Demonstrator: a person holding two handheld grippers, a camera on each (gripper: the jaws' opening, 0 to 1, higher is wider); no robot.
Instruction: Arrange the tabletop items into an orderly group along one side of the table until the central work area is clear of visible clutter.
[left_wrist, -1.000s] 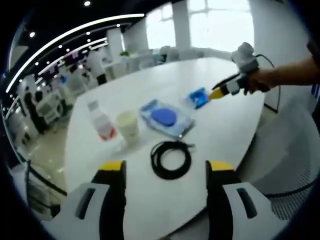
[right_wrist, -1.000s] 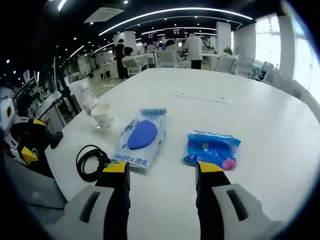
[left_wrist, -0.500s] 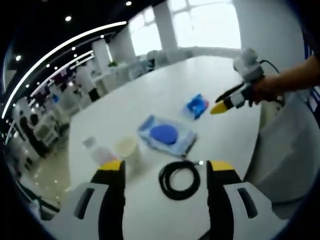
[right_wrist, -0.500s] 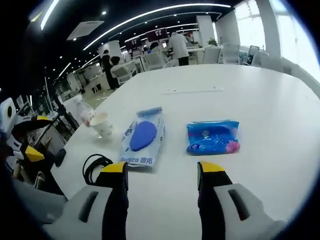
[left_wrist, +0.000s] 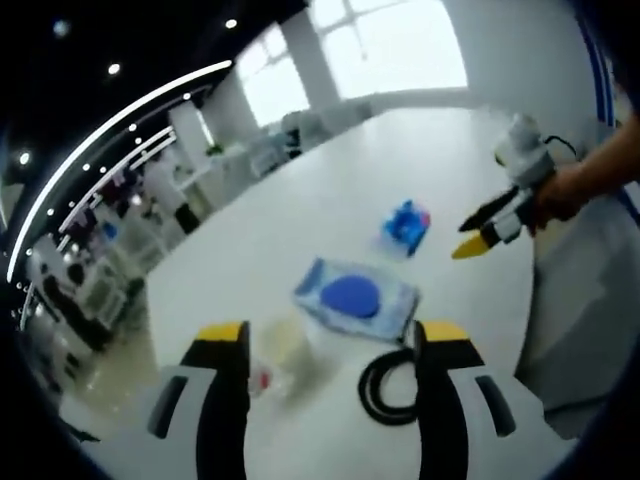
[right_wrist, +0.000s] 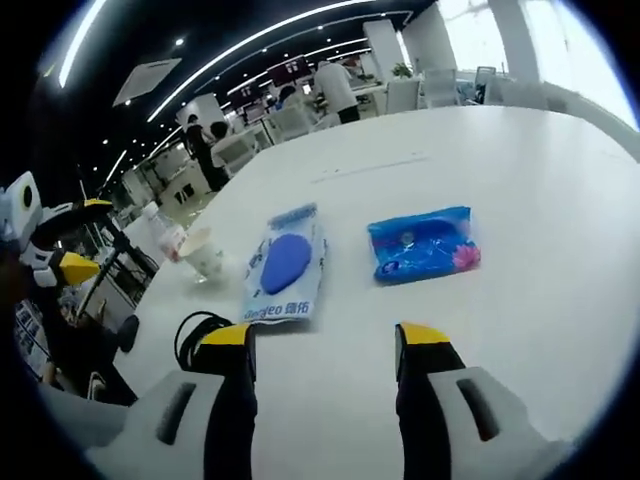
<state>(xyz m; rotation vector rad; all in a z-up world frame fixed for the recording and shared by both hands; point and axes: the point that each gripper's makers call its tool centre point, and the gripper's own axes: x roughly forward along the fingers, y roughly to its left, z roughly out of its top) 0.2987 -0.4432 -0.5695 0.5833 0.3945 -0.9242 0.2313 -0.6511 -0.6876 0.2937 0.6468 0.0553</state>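
White table (right_wrist: 520, 200) carries wipes (right_wrist: 285, 262) and cable (left_wrist: 390, 385); right gripper (right_wrist: 322, 345) and left gripper (left_wrist: 333, 340) gape empty.

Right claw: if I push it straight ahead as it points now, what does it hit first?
Probably nothing at once: bare table lies ahead of the right claw. Farther on, the blue tissue pack sits just right of its line, depth unclear.

Printed characters run along the near end of the wet-wipes pack (right_wrist: 282, 268), left of centre in the right gripper view, but they are too small and blurred to make out. The blue tissue pack (right_wrist: 422, 245), right of centre, carries no legible lettering.
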